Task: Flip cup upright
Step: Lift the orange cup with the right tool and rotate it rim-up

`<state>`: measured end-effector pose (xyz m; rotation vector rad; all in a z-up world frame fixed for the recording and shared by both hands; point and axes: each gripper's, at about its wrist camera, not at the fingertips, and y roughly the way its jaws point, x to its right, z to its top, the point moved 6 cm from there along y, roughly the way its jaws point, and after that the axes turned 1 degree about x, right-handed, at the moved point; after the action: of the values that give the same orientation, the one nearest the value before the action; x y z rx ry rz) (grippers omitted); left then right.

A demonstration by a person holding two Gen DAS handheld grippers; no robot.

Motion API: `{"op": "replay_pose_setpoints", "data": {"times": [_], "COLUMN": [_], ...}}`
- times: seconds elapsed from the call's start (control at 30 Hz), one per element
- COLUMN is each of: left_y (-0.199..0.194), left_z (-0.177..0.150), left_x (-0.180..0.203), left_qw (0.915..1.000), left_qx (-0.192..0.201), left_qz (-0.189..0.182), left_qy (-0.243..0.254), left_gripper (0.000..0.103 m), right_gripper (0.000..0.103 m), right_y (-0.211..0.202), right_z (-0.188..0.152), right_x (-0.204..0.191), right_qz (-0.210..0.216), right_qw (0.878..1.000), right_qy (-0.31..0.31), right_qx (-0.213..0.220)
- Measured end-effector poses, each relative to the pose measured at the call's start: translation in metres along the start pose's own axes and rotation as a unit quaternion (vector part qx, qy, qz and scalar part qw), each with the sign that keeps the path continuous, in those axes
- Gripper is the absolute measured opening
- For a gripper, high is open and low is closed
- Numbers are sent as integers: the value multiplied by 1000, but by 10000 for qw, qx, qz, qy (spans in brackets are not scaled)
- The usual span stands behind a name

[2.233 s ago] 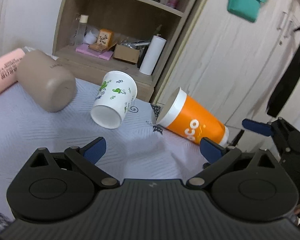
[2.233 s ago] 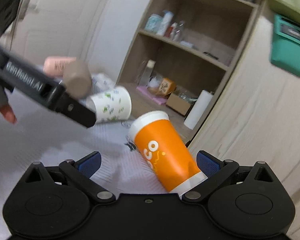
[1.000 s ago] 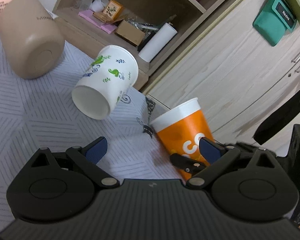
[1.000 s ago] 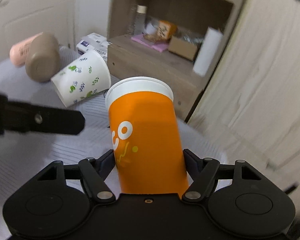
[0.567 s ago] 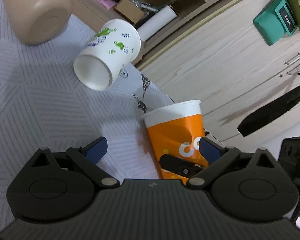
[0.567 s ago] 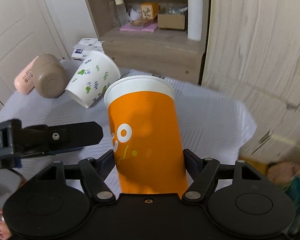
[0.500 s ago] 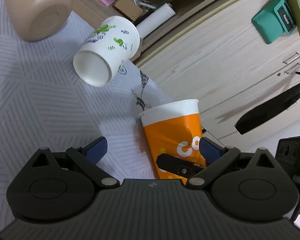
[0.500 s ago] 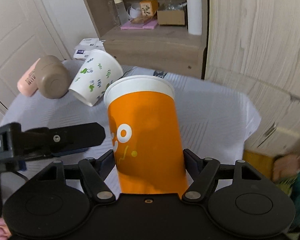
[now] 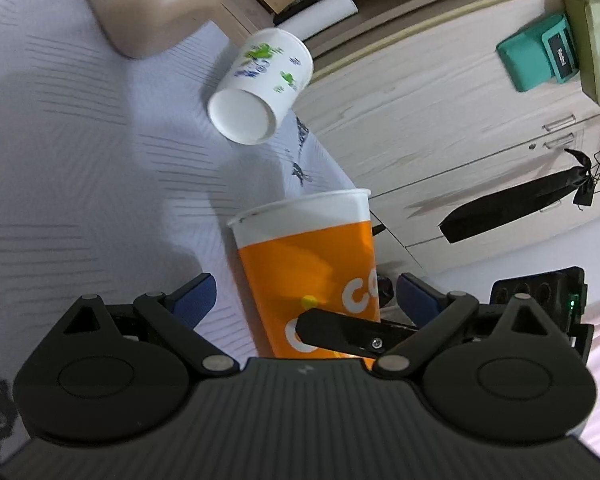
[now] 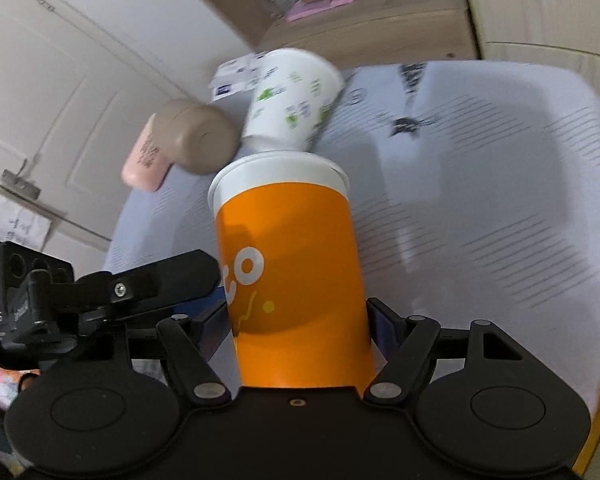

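Observation:
My right gripper [image 10: 298,328] is shut on the orange paper cup [image 10: 288,264], gripping its lower body with the white rim pointing away from me, over the table. In the left wrist view the same orange cup [image 9: 308,264] sits between the open fingers of my left gripper [image 9: 304,300], with a right gripper finger [image 9: 340,332] across its lower part. A white paper cup with green leaf print [image 9: 260,88] lies on its side farther back, also seen in the right wrist view [image 10: 296,100].
A beige tumbler [image 9: 148,4] and a pink bottle [image 10: 144,160] lie on their sides at the back of the table's white patterned cloth [image 9: 80,160]. A wooden shelf unit [image 10: 364,20] and a wardrobe [image 9: 440,112] stand beyond the table edge.
The right gripper closed on the lying orange cup and raised it rim-up. In the last half second it carried it closer to the left gripper, whose view tilted further.

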<state>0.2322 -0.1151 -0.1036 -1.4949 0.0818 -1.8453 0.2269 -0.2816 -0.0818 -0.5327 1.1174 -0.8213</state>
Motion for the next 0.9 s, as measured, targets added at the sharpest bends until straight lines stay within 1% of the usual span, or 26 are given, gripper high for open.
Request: {"op": "replay_pose_setpoints", "data": {"times": [0.1,0.17,0.23,0.27,0.3,0.5,0.57,0.67,0.73,0.8,0.9], "left_y": [-10,-15,-16,-16,-15,-14,-15,-17,-18,-21,-32], "left_z": [-1,-1,-1,-1,-1,-3,-5,-7,-9,-12,-17], "left_x": [-7,-11,-14,-16,-16,-13,-12,-9,-4,1,14], "left_qw": [9999,9997,9998,9998,9999,9995,9991,9983,9973,9957,9910], "left_qx": [60,93,21,9,-9,27,36,33,51,110,287], "left_qz": [143,225,185,164,136,236,287,313,330,336,324], "left_qy": [22,50,-11,-61,-87,190,302,486,656,861,1268], "left_gripper": [96,92,85,84,79,77,77,77,77,77,76], "right_gripper": [77,77,77,77,77,77,77,77,74,74,74], "right_y": [7,11,14,16,19,26,25,21,19,14,5], "right_z": [-5,-7,-9,-9,-10,-10,-13,-19,-24,-28,-33], "right_x": [-13,-18,-23,-25,-27,-29,-31,-35,-38,-41,-48], "right_qz": [70,158,165,137,108,104,87,40,-75,-134,-134], "right_qw": [9999,9997,9995,9994,9993,9984,9974,9958,9944,9929,9903], "right_qy": [-63,-80,-122,-151,-188,-317,-488,-768,-969,-1151,-1382], "right_qx": [-49,-144,-240,-263,-307,-463,-516,-500,-422,-287,-38]}}
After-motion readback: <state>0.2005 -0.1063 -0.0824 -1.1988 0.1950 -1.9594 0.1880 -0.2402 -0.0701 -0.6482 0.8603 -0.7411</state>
